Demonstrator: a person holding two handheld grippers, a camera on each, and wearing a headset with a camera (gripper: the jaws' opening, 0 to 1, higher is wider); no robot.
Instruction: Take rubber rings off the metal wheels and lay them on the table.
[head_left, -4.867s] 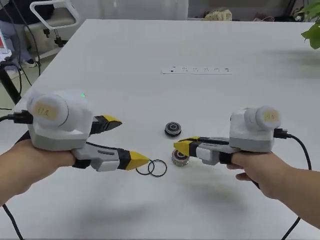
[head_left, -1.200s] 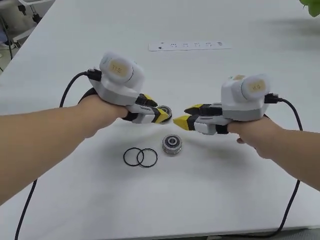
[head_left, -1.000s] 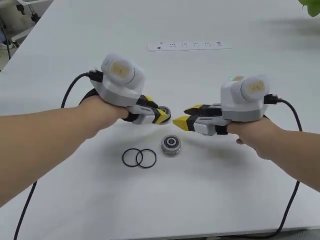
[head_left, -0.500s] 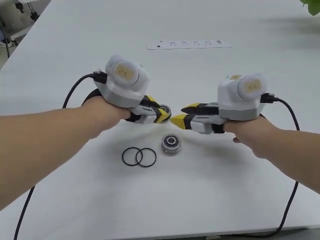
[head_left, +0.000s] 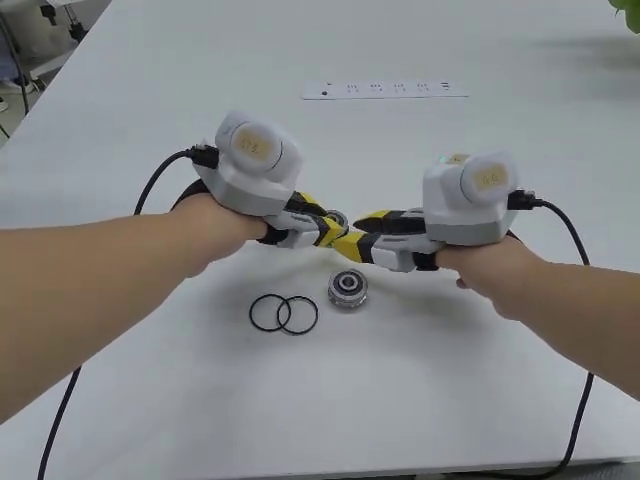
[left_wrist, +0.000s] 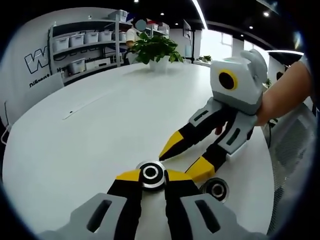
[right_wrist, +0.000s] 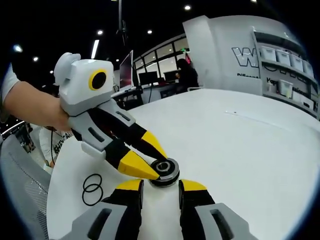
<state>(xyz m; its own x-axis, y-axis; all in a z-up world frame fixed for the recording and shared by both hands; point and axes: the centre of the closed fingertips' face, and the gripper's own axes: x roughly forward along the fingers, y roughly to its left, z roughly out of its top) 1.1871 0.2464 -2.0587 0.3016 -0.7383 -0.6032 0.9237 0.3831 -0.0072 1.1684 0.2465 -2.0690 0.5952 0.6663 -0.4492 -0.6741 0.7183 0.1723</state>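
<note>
Head view: the left claw (head_left: 332, 225) pinches a metal wheel (head_left: 336, 218) above the bench (head_left: 450, 400), with the right claw (head_left: 358, 240) just right of it. Left gripper view: the right claw (left_wrist: 184, 159) has its tips narrowly parted. Right gripper view: the metal wheel (right_wrist: 165, 170) is dead ahead, at its tips.

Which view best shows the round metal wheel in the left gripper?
Right gripper view: the round metal wheel shows its face and black rim. Left gripper view shows it face-on, sides covered by jaws; head view, just a sliver.
</note>
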